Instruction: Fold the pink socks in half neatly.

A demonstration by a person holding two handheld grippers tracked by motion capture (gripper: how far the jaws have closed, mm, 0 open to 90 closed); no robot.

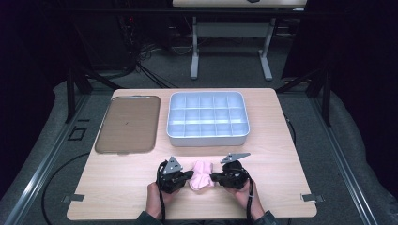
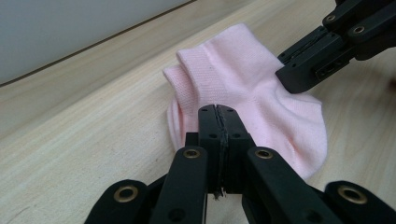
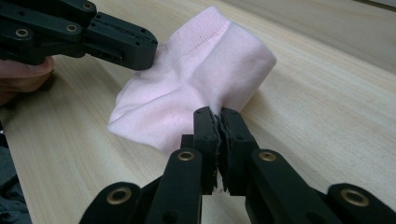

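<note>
A small pink sock (image 1: 202, 177) lies crumpled on the wooden table (image 1: 117, 183) near its front edge, between the two grippers. My left gripper (image 1: 191, 175) comes in from the left; in its own view the jaws (image 2: 218, 108) are shut, pinching the sock (image 2: 243, 79) at its near edge. My right gripper (image 1: 212, 177) comes in from the right, and its jaws (image 3: 218, 113) are pressed together on a fold of the sock (image 3: 205, 65). Each gripper view also catches the other gripper's tip touching the sock's far side: the right gripper (image 2: 292, 77), the left gripper (image 3: 142, 51).
A grey box (image 1: 208, 136) divided into several compartments stands at the back middle of the table. A flat brown tray (image 1: 127, 124) lies to its left. The person's hands (image 1: 155, 197) hold the grippers at the front edge. Bare wood stretches to both sides.
</note>
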